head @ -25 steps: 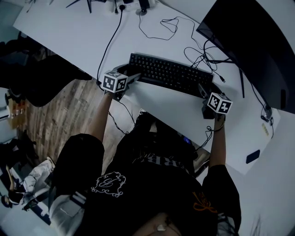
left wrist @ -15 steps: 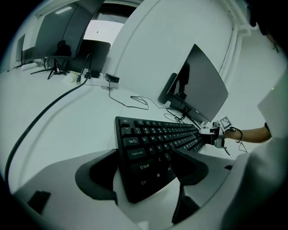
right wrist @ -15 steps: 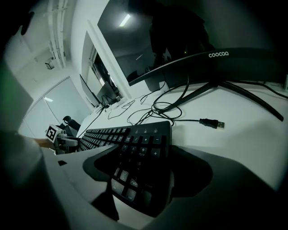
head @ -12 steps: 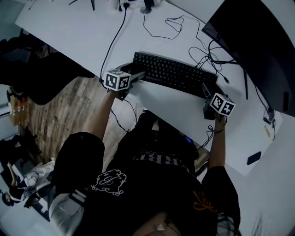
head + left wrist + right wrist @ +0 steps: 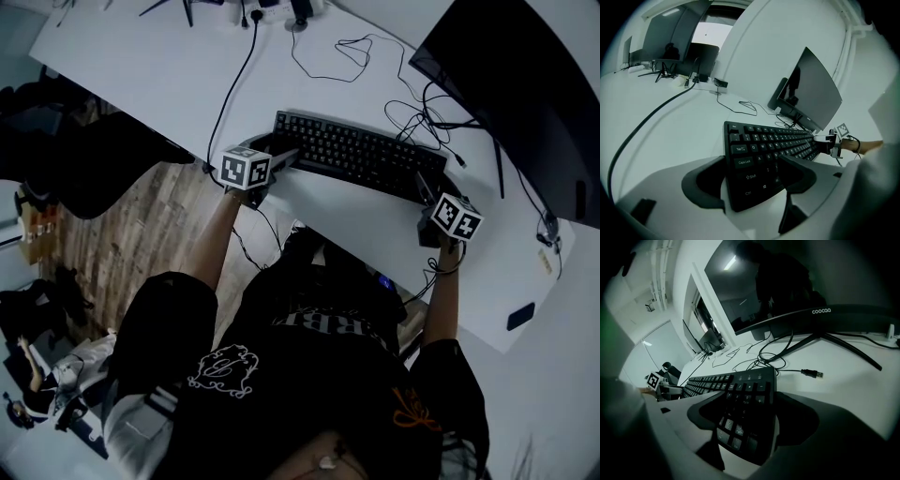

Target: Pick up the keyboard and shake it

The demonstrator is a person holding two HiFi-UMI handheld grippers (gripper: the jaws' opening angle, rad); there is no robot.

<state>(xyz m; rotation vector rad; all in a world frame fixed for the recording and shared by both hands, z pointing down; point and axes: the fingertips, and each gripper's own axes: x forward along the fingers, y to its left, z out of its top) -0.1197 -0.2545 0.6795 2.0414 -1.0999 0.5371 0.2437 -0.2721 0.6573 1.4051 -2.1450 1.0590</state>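
Note:
A black keyboard (image 5: 356,155) lies across the white desk (image 5: 141,66) in front of me. My left gripper (image 5: 281,155) clasps its left end; in the left gripper view the Ctrl and Shift keys of the keyboard (image 5: 759,150) sit between the two jaws of the left gripper (image 5: 752,164), which press on its front and back edges. My right gripper (image 5: 424,187) clasps the right end. In the right gripper view the number pad of the keyboard (image 5: 740,399) fills the gap of the right gripper (image 5: 750,399). I cannot tell whether the keyboard is off the desk.
A large dark monitor (image 5: 525,94) stands behind the keyboard's right end, with tangled thin cables (image 5: 412,112) and a loose USB plug (image 5: 811,373) at its foot. A thick black cable (image 5: 225,84) runs over the desk's left part. A small dark object (image 5: 518,316) lies at the right.
Almost nothing differs: both grippers stay on the keyboard's ends, and only the head view has shifted slightly.

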